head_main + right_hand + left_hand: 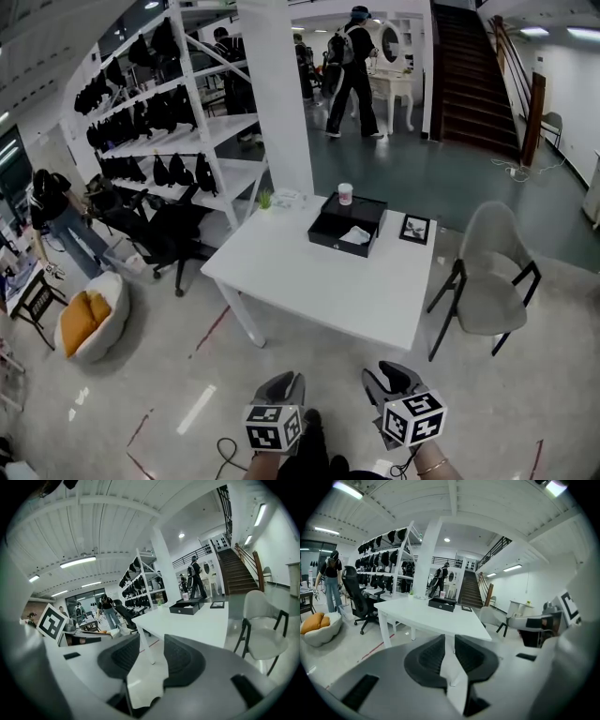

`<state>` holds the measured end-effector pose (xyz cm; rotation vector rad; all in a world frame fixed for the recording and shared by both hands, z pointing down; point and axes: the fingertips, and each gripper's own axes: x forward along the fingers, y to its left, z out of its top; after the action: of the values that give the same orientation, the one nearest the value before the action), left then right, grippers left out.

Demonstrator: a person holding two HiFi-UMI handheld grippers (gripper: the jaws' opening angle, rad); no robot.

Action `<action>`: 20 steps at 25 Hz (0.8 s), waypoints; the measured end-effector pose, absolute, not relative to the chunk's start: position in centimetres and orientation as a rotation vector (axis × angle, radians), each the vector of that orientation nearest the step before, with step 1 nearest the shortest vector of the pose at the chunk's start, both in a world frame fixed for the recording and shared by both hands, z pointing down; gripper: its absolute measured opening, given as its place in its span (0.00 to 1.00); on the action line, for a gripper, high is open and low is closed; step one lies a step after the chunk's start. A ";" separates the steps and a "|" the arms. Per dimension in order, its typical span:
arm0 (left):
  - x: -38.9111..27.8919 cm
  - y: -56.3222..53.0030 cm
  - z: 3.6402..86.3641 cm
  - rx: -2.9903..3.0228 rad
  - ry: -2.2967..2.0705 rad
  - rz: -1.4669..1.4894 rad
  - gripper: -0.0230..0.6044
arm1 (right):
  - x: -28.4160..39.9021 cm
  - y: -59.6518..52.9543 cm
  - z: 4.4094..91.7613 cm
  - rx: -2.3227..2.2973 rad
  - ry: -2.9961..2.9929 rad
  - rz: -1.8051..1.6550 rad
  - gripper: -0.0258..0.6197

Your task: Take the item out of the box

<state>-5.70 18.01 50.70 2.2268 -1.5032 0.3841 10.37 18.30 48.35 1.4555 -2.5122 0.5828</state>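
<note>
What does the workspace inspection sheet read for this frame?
Surface: white table, mostly bare.
Job's things: open black box at the far edge, white item inside.
Clutter: cup, framed picture, small plant.
Grippers: left gripper and right gripper both open, empty, short of the table.
Cables: black cable on the floor by the feet.
Surroundings: grey chair, shelving rack, person walking behind.

A white desk [319,281] carries a small framed picture [414,229] and a cup [345,193] at its far end, with a grey chair [487,272] just beside it and white shelves [220,127] of dark bags [141,117] behind.
</note>
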 end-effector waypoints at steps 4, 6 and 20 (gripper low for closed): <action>-5.2 15.7 51.2 2.233 -1.482 0.392 0.14 | 10.8 16.1 48.7 1.470 -2.501 0.592 0.28; -5.3 14.1 51.2 2.234 -1.474 0.392 0.14 | 10.7 14.5 48.6 1.481 -2.495 0.597 0.28; -7.8 -2.5 52.3 2.241 -1.420 0.399 0.14 | 10.3 -2.0 48.7 1.582 -2.425 0.588 0.28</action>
<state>-7.79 -2.46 52.30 2.2408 -1.4199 0.3987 10.28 -1.99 48.71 1.5821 -2.4247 0.5884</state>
